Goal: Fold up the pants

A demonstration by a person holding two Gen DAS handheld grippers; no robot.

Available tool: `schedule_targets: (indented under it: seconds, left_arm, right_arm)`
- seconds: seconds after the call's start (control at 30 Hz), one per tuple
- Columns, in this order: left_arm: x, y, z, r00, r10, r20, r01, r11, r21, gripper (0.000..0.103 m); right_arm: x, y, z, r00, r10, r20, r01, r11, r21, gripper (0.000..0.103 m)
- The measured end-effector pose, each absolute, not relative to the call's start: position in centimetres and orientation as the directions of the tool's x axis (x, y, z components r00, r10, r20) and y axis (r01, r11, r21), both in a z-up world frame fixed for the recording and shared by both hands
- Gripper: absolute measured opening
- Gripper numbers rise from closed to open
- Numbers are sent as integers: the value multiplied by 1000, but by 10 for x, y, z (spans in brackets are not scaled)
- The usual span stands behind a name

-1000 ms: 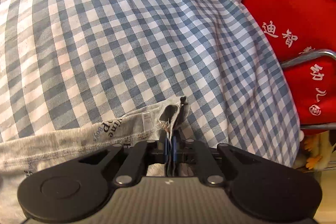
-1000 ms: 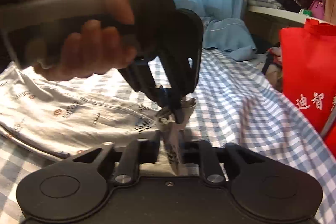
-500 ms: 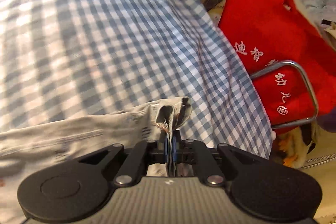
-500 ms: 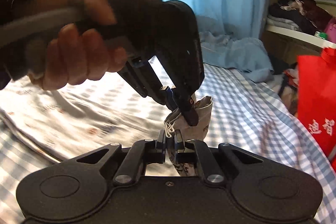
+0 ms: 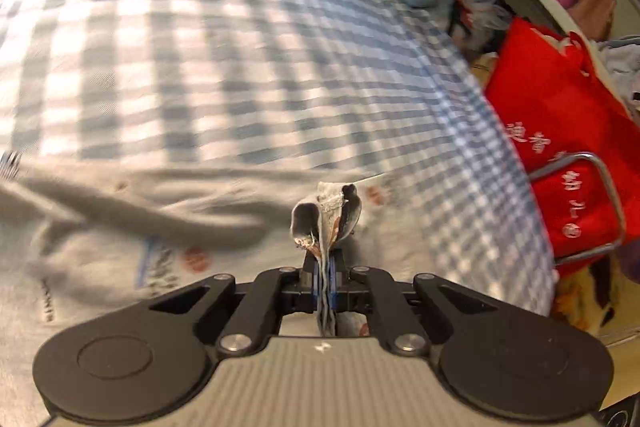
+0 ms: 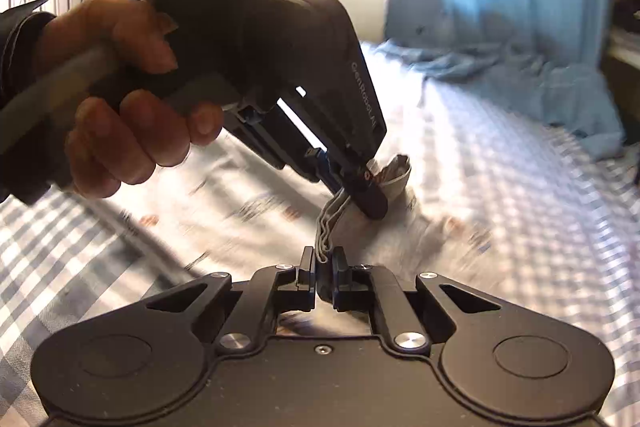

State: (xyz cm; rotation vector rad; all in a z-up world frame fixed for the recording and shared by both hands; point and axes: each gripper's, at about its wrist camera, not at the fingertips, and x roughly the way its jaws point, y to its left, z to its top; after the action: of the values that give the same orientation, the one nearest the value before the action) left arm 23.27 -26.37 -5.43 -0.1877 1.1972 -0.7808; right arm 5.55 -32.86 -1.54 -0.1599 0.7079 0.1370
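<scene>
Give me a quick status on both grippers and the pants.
Left gripper shut on light grey printed pants. Right gripper shut on same pants edge. Pants partly lifted over blue checked bedsheet. Nothing in the way.

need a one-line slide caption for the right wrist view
Both grippers pinch the bunched edge of light printed pants over a blue checked bedsheet: right gripper foreground, hand-held left gripper beyond.

Motion blur smears the pants print beyond reading, and the red bag is seemingly cut off at the right edge.
</scene>
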Motion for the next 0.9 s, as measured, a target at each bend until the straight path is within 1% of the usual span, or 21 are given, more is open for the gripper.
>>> schedule_targets:
  seconds: [0.17,0.33,0.9]
  left_arm:
    - [231,-251,-81,155,-620,-769,398,752,-526,6]
    - [231,-243,-87,158,-622,-767,372,757,-537,6]
    - [233,-249,-89,148,-596,-789,367,774,-516,6]
  right_arm:
    - [66,-312,-47,694,58,-718,-178,980,-93,7]
    - [68,-310,-48,692,54,-720,-173,981,-93,7]
    - [62,-315,-53,697,62,-714,-170,982,-80,8]
